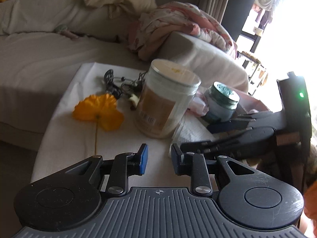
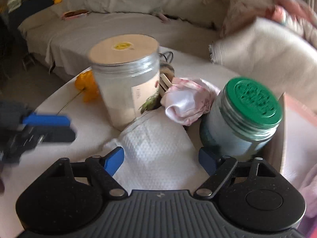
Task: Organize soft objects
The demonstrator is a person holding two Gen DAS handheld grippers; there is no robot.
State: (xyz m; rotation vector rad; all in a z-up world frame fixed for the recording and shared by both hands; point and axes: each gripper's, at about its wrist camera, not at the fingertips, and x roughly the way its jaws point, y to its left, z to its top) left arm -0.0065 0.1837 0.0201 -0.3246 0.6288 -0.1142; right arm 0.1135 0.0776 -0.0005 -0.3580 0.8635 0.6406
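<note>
Living-room setting: a grey-covered sofa [image 1: 39, 59] fills the upper left of both views, with rumpled bedding [image 1: 178, 25] heaped at upper centre of the left wrist view. Below it, a white-covered table [image 1: 65, 138] holds the working clutter.

On the table: a large clear jar [image 2: 126, 83] with a pale flat lid, centre frame; a green-lidded jar [image 2: 243, 115] to its right, apparently standing in a cardboard box [image 2: 281, 138]; an orange artificial flower [image 1: 99, 111] lying flat, left of the large jar; tangled earphone cables [image 1: 116, 83] behind it.

Soft items: a pink-and-white cloth bundle [image 2: 188, 101] wedged between the two jars, and a white quilted paper towel [image 2: 156, 144] spread in front of it, lower centre of the right wrist view.

Left gripper [image 1: 157, 161]: jaws narrowly parted, nothing between them, over bare tablecloth in front of the large jar. Right gripper [image 2: 161, 159]: jaws spread wide, empty, directly over the paper towel; the view is motion-blurred.

Judgement on progress: early. Neither soft item is gripped or visibly sorted, and the bedding lies unfolded. The paper towel looks like the right gripper's likely first pick; the cloth bundle and possibly the flower remain.
</note>
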